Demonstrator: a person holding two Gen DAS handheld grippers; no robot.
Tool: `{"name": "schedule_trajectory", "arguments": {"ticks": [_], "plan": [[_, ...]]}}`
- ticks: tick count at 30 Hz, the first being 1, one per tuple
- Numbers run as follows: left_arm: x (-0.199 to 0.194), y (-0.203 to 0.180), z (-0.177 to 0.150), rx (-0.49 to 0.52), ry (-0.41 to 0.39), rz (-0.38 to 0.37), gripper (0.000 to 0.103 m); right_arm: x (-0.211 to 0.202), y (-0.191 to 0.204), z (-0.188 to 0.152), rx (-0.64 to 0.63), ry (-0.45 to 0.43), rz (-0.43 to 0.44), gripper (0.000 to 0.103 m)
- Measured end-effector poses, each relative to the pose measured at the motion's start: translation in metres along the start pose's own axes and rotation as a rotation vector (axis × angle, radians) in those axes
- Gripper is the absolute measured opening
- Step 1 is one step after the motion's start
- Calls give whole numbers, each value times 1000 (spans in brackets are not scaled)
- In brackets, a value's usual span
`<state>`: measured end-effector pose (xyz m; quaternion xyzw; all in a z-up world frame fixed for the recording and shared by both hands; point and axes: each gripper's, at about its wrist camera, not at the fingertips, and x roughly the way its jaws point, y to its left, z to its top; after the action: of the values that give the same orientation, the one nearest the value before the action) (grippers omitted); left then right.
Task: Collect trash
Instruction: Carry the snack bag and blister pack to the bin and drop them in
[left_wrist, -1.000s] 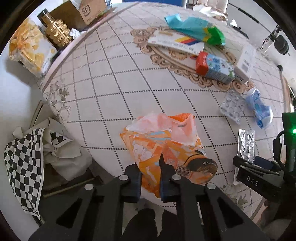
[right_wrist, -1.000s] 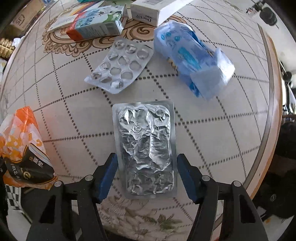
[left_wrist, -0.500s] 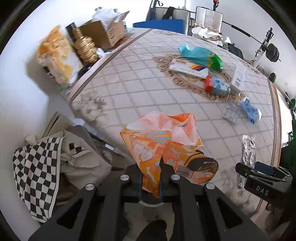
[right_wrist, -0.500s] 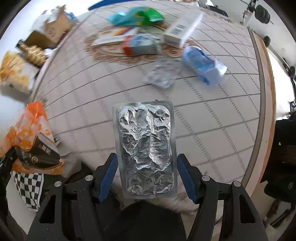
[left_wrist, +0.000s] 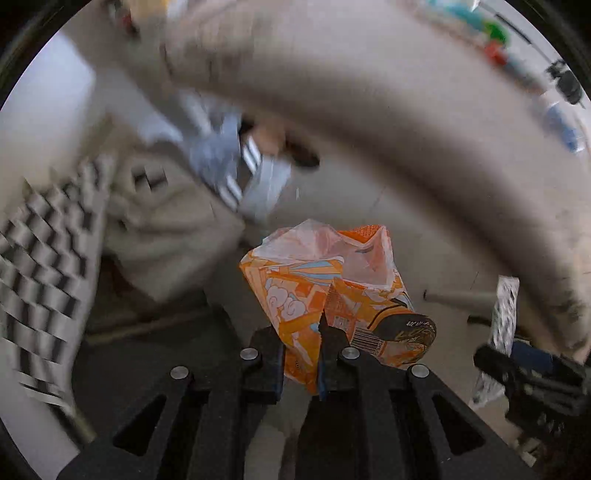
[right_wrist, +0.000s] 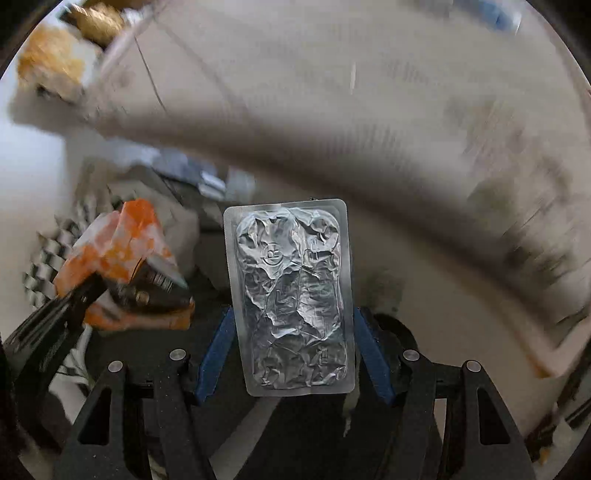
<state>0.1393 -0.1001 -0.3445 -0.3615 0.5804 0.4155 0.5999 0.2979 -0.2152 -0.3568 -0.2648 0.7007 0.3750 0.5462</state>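
Observation:
My left gripper (left_wrist: 301, 350) is shut on a crumpled orange snack wrapper (left_wrist: 332, 291) and holds it in the air below the table's edge. The wrapper also shows in the right wrist view (right_wrist: 122, 266). My right gripper (right_wrist: 291, 347) is shut on a silver foil blister pack (right_wrist: 291, 295), held flat between the blue pads (right_wrist: 218, 350). The pack also shows edge-on at the far right of the left wrist view (left_wrist: 502, 321). Both views are blurred by motion.
The round table's edge (left_wrist: 388, 122) arcs across the top of both views, with blurred trash on it at the far right (left_wrist: 495, 40). A black-and-white checkered cloth (left_wrist: 40, 258) and beige fabric (left_wrist: 166, 221) lie on the floor at left.
Both grippers have dropped away from the tabletop and below its edge, still holding the wrapper and the blister pack. The table now sits above them and the floor fills the view.

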Motion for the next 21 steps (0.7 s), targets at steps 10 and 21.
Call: {"name": "schedule_trajectory", "arguments": {"ticks": [10, 21], "plan": [[254, 30, -10, -139, 258, -117, 12, 240, -33, 16, 5, 117, -22, 68], [372, 28, -14, -156, 346, -204, 92, 384, -70, 40, 18, 212, 75, 99]]}}
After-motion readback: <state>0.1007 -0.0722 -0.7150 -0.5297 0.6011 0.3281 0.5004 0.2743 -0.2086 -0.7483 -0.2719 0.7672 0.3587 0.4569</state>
